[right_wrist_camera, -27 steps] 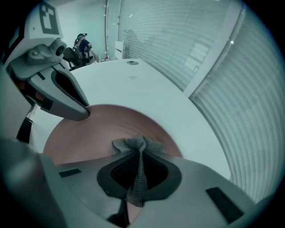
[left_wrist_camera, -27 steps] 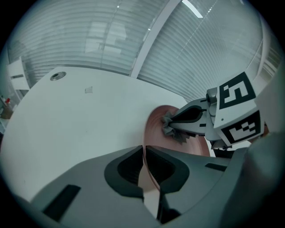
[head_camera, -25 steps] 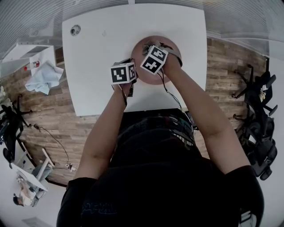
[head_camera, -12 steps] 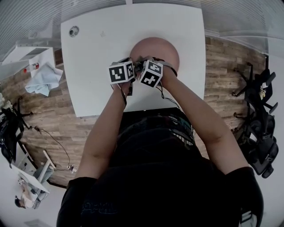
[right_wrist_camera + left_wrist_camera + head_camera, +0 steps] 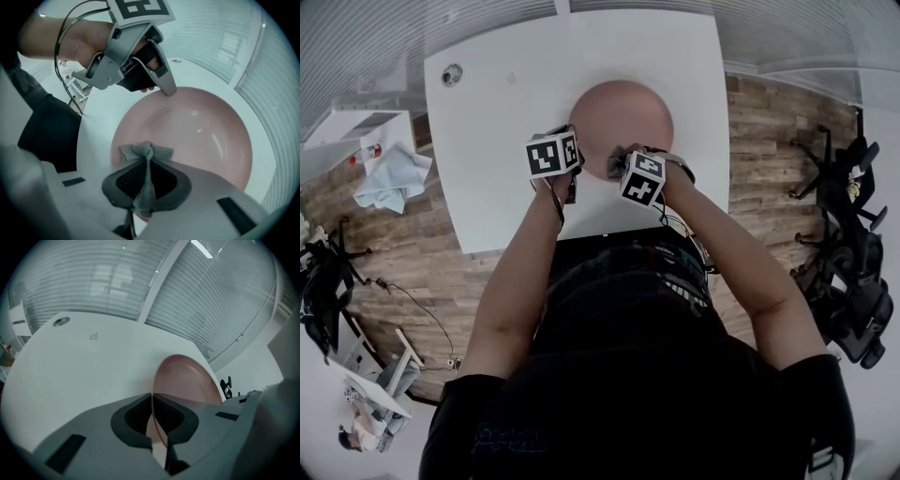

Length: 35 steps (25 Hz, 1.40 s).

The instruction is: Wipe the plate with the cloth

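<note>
The left tool [image 5: 154,411] has just been closing its jaws and now pinches the rim of the plate [image 5: 197,126], which runs edge-on between its pads. The right tool [image 5: 146,180] is pressed together on the cloth [image 5: 147,154], whose free tuft sticks out just past its tips and rests on the plate's near inner slope.

To wipe well, I judge the left pinch should hold firm so the plate cannot skate on the worktop [image 5: 84,366]. The right tool should press lightly and keep the tuft, not the jaw tips, on the surface, sweeping in arcs from the near rim out across the well ahead of it. With so little cloth showing, hard tips could scrape the glaze.

The plate is round, shallow and dusty pink, smooth and glossy with small highlights. The cloth is grey, coarse-woven and limp, bunched into folds. The worktop is white, flat and matt.
</note>
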Available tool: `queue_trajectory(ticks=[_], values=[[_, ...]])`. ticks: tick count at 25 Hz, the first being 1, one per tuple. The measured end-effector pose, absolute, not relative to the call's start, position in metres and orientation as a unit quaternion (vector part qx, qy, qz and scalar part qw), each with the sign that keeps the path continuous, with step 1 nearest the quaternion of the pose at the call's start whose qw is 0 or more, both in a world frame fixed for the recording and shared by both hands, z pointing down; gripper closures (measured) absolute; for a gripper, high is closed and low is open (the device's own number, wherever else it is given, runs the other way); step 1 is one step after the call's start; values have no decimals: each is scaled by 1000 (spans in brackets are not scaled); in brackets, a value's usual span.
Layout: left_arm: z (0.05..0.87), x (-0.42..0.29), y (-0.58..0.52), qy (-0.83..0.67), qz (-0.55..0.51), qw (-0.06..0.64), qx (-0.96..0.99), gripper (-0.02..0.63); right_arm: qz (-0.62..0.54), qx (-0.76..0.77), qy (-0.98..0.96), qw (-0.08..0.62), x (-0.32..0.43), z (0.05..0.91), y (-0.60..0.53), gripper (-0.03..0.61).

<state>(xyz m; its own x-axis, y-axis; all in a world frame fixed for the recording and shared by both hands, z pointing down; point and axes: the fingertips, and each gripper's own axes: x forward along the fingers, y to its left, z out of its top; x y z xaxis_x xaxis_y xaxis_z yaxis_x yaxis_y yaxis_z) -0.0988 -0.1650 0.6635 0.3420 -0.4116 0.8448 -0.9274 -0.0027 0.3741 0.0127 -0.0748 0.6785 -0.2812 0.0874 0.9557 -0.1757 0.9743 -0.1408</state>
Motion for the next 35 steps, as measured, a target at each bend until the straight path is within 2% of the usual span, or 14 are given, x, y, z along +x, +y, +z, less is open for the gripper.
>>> queue_trajectory(ticks=[7, 13, 22, 26, 32, 35], values=[[663, -96, -165, -501, 283, 473, 667, 586, 112, 63, -767, 629, 54, 681, -103, 540], [662, -96, -165, -497, 289, 469, 671, 584, 103, 112, -769, 621, 57, 680, -154, 540], [663, -96, -165, -500, 292, 465, 670, 584, 61, 163, -792, 585, 13, 679, -206, 540], [661, -97, -165, -505, 267, 473, 671, 584, 56, 155, -806, 568, -10, 678, -202, 540], [661, -94, -164, -505, 260, 448, 691, 584, 55, 132, -834, 533, -30, 672, -181, 540], [660, -98, -163, -508, 255, 441, 695, 565, 63, 138, -840, 520, -31, 667, -171, 540]])
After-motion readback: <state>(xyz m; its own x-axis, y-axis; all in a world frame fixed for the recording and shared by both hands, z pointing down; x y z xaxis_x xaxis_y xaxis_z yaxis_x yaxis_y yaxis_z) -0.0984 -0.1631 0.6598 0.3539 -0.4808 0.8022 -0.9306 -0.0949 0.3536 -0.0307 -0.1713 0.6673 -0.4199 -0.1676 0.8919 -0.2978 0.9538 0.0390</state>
